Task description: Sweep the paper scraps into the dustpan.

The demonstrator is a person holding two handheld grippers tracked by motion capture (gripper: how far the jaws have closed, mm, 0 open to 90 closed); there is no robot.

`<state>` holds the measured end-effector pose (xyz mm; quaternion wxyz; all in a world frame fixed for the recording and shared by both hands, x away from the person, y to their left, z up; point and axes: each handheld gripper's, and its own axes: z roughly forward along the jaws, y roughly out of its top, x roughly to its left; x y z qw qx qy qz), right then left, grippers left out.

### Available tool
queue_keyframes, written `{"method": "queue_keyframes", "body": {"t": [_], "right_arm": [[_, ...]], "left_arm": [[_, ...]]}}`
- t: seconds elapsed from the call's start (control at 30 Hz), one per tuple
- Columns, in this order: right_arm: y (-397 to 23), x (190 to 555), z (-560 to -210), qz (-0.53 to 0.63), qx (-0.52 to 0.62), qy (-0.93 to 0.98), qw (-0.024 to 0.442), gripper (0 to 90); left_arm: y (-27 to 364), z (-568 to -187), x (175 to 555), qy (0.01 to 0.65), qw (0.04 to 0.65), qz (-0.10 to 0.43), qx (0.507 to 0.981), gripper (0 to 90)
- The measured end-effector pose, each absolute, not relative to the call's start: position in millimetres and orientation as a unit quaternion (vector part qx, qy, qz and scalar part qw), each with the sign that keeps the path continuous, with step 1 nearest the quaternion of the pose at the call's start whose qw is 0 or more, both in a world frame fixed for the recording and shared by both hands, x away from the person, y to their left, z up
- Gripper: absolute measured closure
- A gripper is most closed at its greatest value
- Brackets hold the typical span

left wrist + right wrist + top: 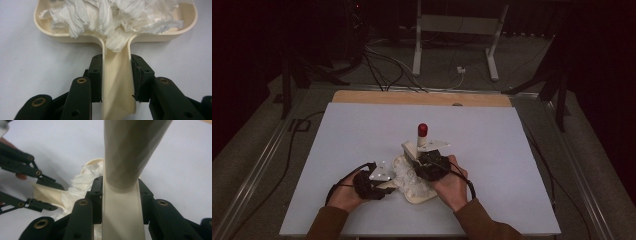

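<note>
Cream plastic sets the scene — a dustpan [117, 75] lies flat on the pale tabletop [362, 135], and the left gripper [117, 75] is clamped on its handle, both black jaws pressed against the handle's sides. Crumpled white tissue paper [112, 17] is heaped in the pan and spills down toward the neck of the handle. In the high view the left gripper [379, 185] sits at the pan's near-left side, with the paper [409, 177] piled just to its right.

Further right, the right gripper [122, 202] is closed on a cream brush handle [123, 215] that widens into a thick round shaft [132, 147] rising out of frame; from above, this tool stands over the pan and ends in a red cap [422, 129].

My reading is that the sweeping is at or near its end: the paper already rests in the pan. The next move probably calls for holding the pan level while lifting, so the loose heap does not slide off the open lip.

Hard to make out — the brush's bristles are hidden behind the right hand [452, 185] and gripper, so whether they touch the paper cannot be told. The pan's front lip is cut off at the top of the left gripper view.
</note>
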<state>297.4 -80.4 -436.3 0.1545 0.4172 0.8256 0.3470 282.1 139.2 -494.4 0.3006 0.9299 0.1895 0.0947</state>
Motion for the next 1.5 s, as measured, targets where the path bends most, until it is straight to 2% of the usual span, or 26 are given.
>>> {"method": "queue_keyframes", "body": {"t": [0.63,1.5], "right_arm": [[-104.5,305.1,-419.4,0.386,0.445,0.792,0.161,66.9],[-120.3,310.6,-425.2,0.351,0.444,0.807,0.169,66.9]], "left_arm": [[143.4,-495.6,280.8,0.206,0.323,0.101,0.918,66.6],[163.7,-486.4,278.3,0.229,0.353,0.114,0.9,66.5]]}}
